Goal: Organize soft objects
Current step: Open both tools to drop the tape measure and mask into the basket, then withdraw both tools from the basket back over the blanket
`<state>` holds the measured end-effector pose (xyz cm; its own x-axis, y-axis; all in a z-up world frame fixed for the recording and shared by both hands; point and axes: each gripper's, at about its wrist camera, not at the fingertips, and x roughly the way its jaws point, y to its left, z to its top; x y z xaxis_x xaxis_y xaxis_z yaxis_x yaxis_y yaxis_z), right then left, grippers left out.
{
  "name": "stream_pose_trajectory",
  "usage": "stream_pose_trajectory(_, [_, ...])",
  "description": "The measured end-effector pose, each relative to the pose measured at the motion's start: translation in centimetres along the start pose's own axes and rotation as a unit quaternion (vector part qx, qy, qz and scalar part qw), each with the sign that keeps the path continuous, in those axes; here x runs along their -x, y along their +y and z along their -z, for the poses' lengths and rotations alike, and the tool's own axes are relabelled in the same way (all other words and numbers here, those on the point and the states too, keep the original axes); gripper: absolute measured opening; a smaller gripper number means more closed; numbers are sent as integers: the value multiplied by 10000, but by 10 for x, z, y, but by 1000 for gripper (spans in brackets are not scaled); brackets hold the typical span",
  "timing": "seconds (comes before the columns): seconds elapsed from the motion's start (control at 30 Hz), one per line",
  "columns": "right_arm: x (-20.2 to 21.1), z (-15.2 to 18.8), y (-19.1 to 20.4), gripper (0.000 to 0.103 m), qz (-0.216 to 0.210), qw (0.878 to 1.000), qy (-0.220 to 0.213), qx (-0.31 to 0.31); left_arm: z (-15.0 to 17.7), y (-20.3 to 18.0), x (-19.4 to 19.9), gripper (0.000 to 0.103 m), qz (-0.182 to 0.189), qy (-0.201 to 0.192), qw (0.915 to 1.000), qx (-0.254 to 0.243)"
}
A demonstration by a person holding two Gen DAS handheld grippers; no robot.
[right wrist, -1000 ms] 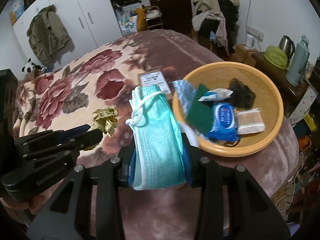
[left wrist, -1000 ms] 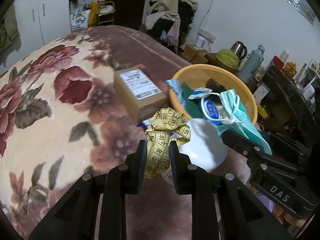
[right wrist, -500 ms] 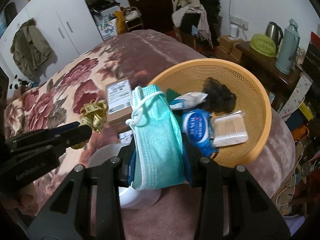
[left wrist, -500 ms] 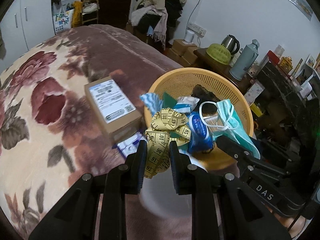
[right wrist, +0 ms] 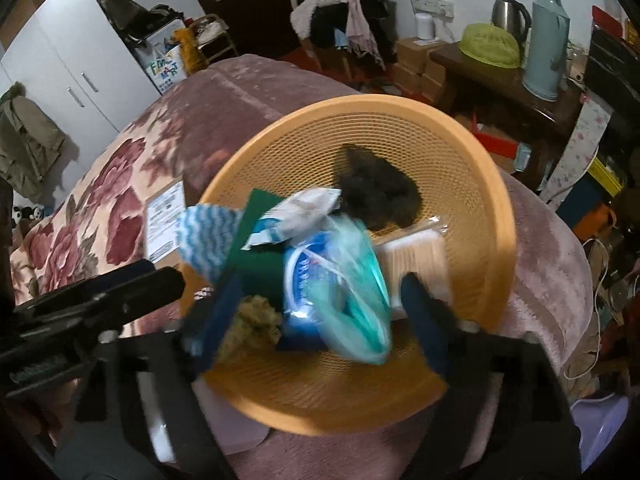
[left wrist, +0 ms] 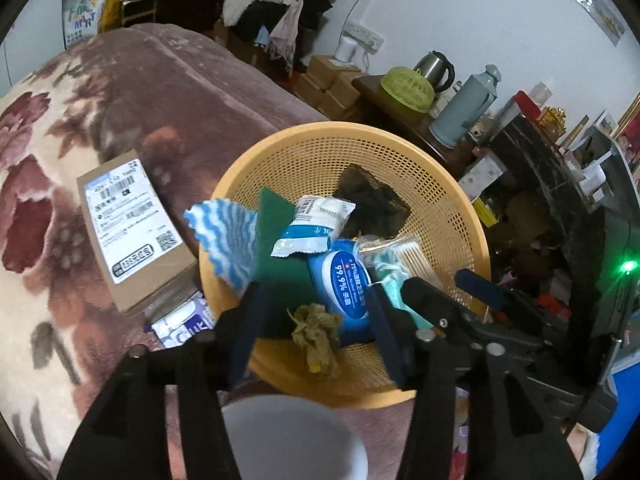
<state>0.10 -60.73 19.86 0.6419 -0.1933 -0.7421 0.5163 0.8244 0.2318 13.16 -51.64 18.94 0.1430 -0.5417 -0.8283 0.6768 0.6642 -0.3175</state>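
Both grippers hang over the orange mesh basket (left wrist: 460,216) that sits on the floral bed (left wrist: 48,184), and each has its jaws spread wide with nothing between them. In the left wrist view, the left gripper (left wrist: 316,320) frames the crumpled yellow tape measure (left wrist: 316,336), which lies in the lower middle of the frame on the near wall of the basket. In the right wrist view, the right gripper (right wrist: 320,312) straddles the teal face mask (right wrist: 352,300), blurred at frame centre and apparently dropping onto the blue wet-wipe pack (left wrist: 344,280) beside the cotton swab packet (right wrist: 416,256).

The step in hand looks like the release. To do it well, the jaws should be kept spread and both grippers lifted straight up, so that no fingertip snags the mask's ear loops or a coil of tape. The tape measure rests near the rim, so a sideways sweep could flick it out.

The cardboard parcel (left wrist: 132,232) lies on the bed at the left of the frame, just beside the basket.
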Motion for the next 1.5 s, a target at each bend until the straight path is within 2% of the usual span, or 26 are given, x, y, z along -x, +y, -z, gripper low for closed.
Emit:
stream_pose_trajectory(0.07, [-1, -1, -5, 89, -5, 10000, 23, -19, -1, 1, -1, 79, -14, -13, 10000, 28])
stream_pose_trajectory(0.1, [-2, -1, -6, 90, 20, 10000, 28, -12, -2, 2, -1, 83, 9, -35, 10000, 47])
stream_pose_trajectory(0.17, [-3, -2, -5, 97, 81, 10000, 36, 33, -2, 5, 1, 97, 1, -58, 10000, 78])
stream_pose_trajectory(0.23, [-4, -4, -2, 103, 126, 9999, 47, 73, -1, 10, 4, 102, -136, -113, 9998, 114])
stream_pose_trajectory(0.43, [-5, -6, 17, 103, 265, 9990, 178, 320, -2, 27, 17, 102, -530, -125, 9983, 227])
stream_pose_trajectory(0.6, [3, -9, 39, 103, 349, 9979, 122, 531, -2, 54, 40, 102, -674, -289, 9963, 459])
stream_pose_trajectory(1.13, [15, 10, 134, 103, 294, 9906, 46, 1334, 34, 130, 105, 102, -1032, -602, 9887, 910])
stream_pose_trajectory(1.5, [20, 26, 156, 103, 323, 9882, 14, 1497, 57, 149, 122, 102, -1106, -678, 9865, 994])
